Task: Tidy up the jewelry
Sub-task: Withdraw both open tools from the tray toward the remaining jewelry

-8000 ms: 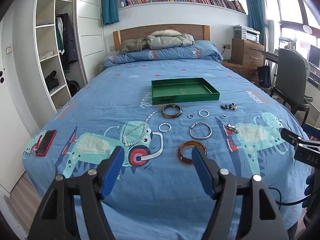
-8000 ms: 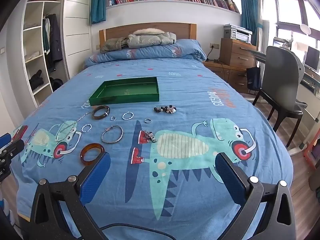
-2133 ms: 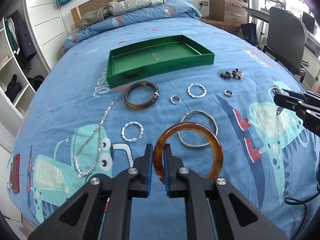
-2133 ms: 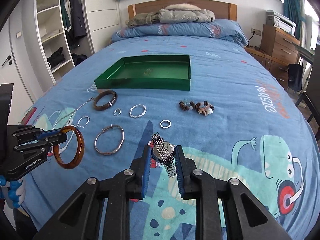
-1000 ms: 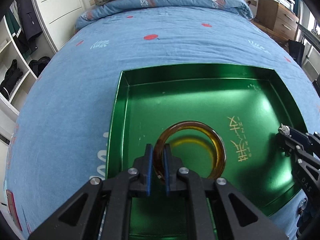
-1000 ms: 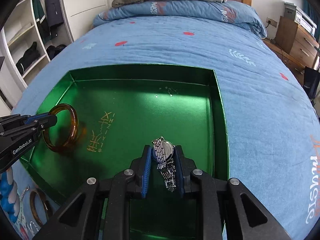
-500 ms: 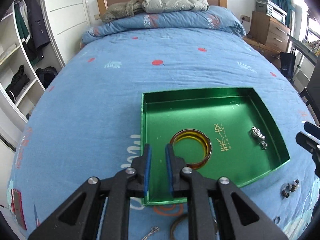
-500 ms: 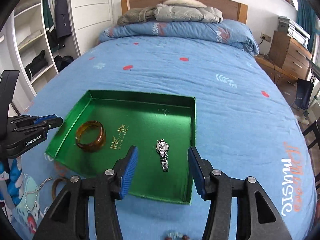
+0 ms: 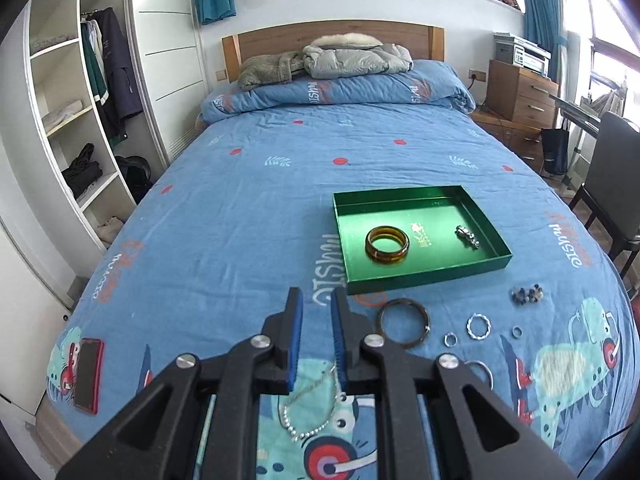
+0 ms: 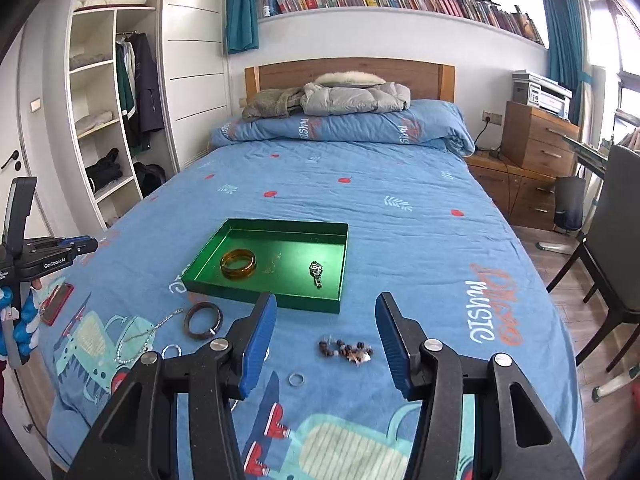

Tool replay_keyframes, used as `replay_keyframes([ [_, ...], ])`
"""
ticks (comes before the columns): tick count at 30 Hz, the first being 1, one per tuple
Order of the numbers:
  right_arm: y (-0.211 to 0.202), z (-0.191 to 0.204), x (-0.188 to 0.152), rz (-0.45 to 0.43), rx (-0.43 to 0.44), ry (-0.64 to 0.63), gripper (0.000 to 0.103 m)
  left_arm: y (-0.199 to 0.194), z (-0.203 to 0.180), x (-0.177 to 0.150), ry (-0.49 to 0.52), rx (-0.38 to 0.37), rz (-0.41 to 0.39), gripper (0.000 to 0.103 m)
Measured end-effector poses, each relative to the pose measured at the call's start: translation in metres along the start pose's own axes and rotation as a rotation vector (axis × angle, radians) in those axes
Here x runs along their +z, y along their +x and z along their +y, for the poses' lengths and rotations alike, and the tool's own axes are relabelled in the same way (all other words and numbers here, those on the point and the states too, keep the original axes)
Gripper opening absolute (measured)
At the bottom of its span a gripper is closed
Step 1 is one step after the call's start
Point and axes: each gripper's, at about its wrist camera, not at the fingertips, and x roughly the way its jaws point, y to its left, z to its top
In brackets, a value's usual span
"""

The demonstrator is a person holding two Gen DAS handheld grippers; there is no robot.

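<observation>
Jewelry lies spread on the blue bed [image 9: 248,216] of a bedroom with a wooden headboard and a shelf of books above. We see a green tray [image 10: 208,276] holding an amber bangle [image 10: 238,264] lying flat and a watch [image 10: 316,273] with its band running front to back. Our left hand-held gripper [image 9: 316,336] hovers empty, jaws slightly apart, above a chain necklace [image 9: 308,408]. Our right hand-held gripper [image 10: 326,340] hangs wide open over a bead bracelet [image 10: 347,350].
</observation>
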Motion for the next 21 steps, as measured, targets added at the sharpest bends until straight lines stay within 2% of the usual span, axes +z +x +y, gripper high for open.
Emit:
replay_keyframes([
  [2, -0.022, 0.000, -0.009, -0.013, -0.010, 0.003, 0.051, -0.021, 0.004, -0.015, 0.003, 0.012, -0.012, 0.019],
  [4, -0.042, -0.002, -0.019, -0.025, -0.010, 0.008, 0.051, -0.038, 0.007, -0.028, 0.003, 0.017, -0.022, 0.033],
  [13, -0.099, 0.010, -0.057, -0.074, -0.010, 0.022, 0.053, -0.089, 0.018, -0.072, -0.034, -0.027, -0.070, 0.035],
  [17, -0.113, 0.010, -0.071, -0.090, -0.040, 0.031, 0.062, -0.100, 0.020, -0.089, -0.061, -0.037, -0.077, 0.035],
  [19, -0.115, 0.011, -0.078, -0.083, -0.049, 0.033, 0.063, -0.101, 0.019, -0.098, -0.074, -0.031, -0.080, 0.043],
  [21, -0.114, 0.012, -0.087, -0.072, -0.049, 0.032, 0.065, -0.101, 0.016, -0.110, -0.077, -0.025, -0.082, 0.045],
])
